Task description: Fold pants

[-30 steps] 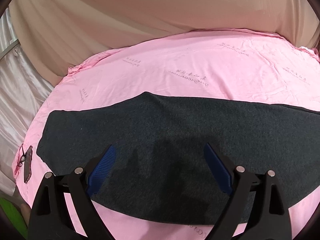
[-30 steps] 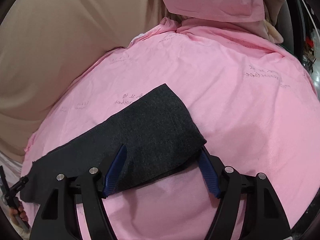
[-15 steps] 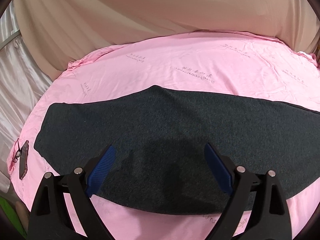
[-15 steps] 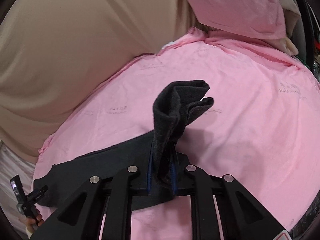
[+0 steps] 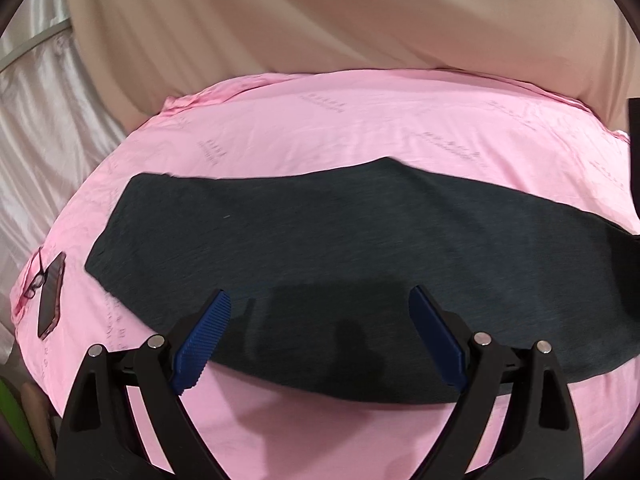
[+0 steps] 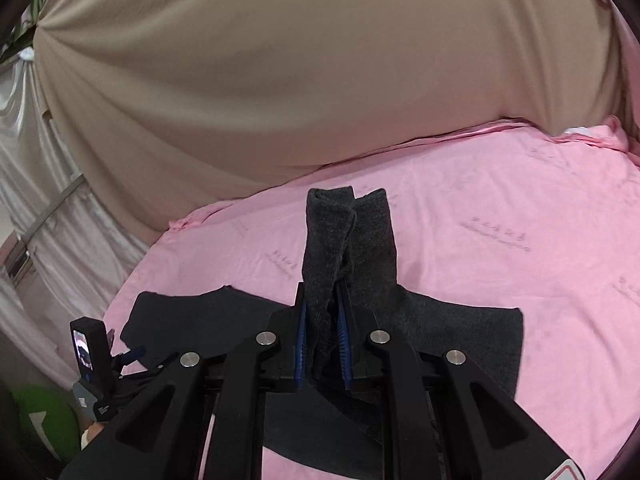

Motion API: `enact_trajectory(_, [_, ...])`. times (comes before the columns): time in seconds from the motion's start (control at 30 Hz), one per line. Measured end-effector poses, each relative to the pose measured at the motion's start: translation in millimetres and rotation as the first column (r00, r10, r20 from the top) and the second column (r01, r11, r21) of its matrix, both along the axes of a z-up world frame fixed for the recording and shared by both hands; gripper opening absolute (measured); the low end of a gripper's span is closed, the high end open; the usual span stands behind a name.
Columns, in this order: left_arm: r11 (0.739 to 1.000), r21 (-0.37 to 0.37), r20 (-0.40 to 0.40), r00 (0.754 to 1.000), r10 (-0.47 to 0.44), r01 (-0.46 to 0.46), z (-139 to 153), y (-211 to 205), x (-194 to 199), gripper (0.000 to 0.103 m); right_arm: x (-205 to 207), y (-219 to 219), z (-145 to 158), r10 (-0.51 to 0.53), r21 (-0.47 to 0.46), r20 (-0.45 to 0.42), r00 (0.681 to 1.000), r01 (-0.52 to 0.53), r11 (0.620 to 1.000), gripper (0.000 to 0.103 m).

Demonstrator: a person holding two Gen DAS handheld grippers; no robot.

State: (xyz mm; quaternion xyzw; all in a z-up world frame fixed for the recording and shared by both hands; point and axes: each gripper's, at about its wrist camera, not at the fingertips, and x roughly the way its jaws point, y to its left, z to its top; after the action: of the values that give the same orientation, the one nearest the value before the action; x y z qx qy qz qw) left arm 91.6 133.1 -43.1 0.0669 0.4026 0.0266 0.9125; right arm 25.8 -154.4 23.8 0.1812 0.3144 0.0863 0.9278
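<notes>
Jaws of the left gripper [image 5: 320, 344] stand wide apart, released, with nothing between them; they hover above the near edge of the dark grey pants [image 5: 360, 248], which lie flat and lengthwise across the pink bed sheet [image 5: 360, 132]. Left of these jaws, well apart from the pants, a phone [image 5: 51, 294] and a pair of glasses [image 5: 35, 282] lie at the sheet's edge. Straight ahead of the jaws the cloth is smooth, with a raised hump on its far edge, and it runs off to the right out of view.

Jaws of the right gripper [image 6: 323, 344] are clenched on a bunched end of the pants [image 6: 344, 240]. That end stands up ahead of the jaws as a folded column, while the rest of the garment spreads flat on the sheet to either side below. Low to the left of these jaws the other tool shows near the pants' far end.

By my reading, the lengthwise fold is in hand: one end is lifted and ready to be carried over toward the opposite end. The next move calls for the right gripper to bring its pinched end across and lay it down so the edges line up. The left gripper should press or pin the flat part so the cloth does not drag along the sheet.
</notes>
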Motion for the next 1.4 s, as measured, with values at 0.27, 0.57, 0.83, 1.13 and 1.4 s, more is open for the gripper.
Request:
enact_trajectory(0.27, [0.999,-0.015,-0.008,0.999,0.051,-0.052,-4,32,1,0.088,-37,-58,3,-0.177,0.029,0.032,0.984,0.176,0.984,0.012])
enact_trajectory(0.57, [0.994,0.079,-0.072,0.994,0.083,-0.077,-31,25,13,0.09,-192,-250,-45,-0.655,0.045,-0.079,0.751,0.659,0.75,0.003])
enact_trajectory(0.83, [0.983,0.146,-0.076,0.989,0.128,-0.115,-29,13,8,0.092,-218,-277,-114,-0.652,0.119,-0.178,0.737,0.674,0.73,0.023])
enact_trajectory(1.13, [0.981,0.18,-0.04,0.996,0.075,-0.067,-14,-20,22,0.094,-188,-243,-49,-0.565,-0.014,-0.038,0.824,0.565,0.825,0.057])
enact_trajectory(1.4, [0.98,0.045,-0.044,0.98,0.194,-0.192,19,58,9,0.094,-80,-10,-44,0.146,-0.207,-0.044,0.988,-0.152,0.966,0.057])
